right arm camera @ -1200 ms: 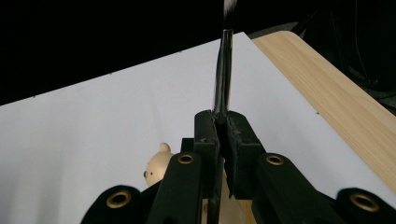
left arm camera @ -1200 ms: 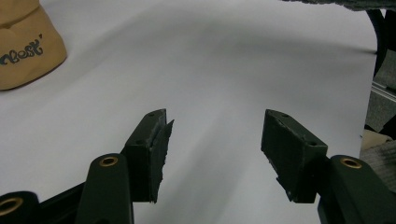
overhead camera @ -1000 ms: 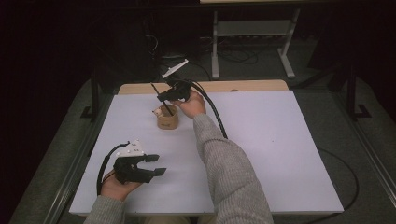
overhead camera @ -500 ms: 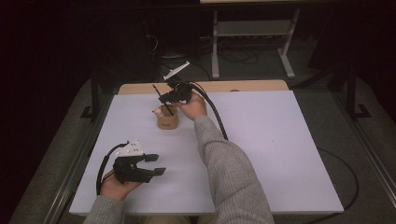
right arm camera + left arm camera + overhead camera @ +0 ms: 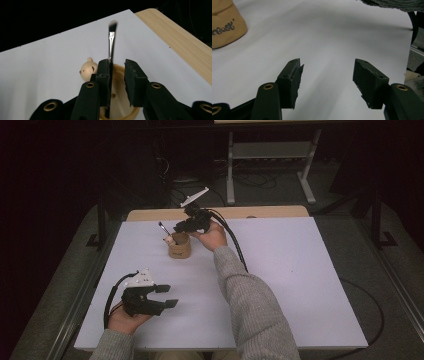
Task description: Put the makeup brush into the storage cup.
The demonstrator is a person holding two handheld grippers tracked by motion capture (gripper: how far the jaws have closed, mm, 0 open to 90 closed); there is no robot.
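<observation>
Hovering over the tan round wooden cup [image 5: 119, 100], the right gripper [image 5: 117, 75] has parted its jaws, leaving the thin dark-tipped brush [image 5: 110, 47] standing inside against one pad; it looks delivered, while the left gripper [image 5: 162, 296] waits, jaws wide apart

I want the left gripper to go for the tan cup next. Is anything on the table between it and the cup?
Nothing visible lies between them. The left gripper is open over bare white table, and the cup stands farther back. The right gripper is at the cup's far side, with the brush between its jaws.
</observation>
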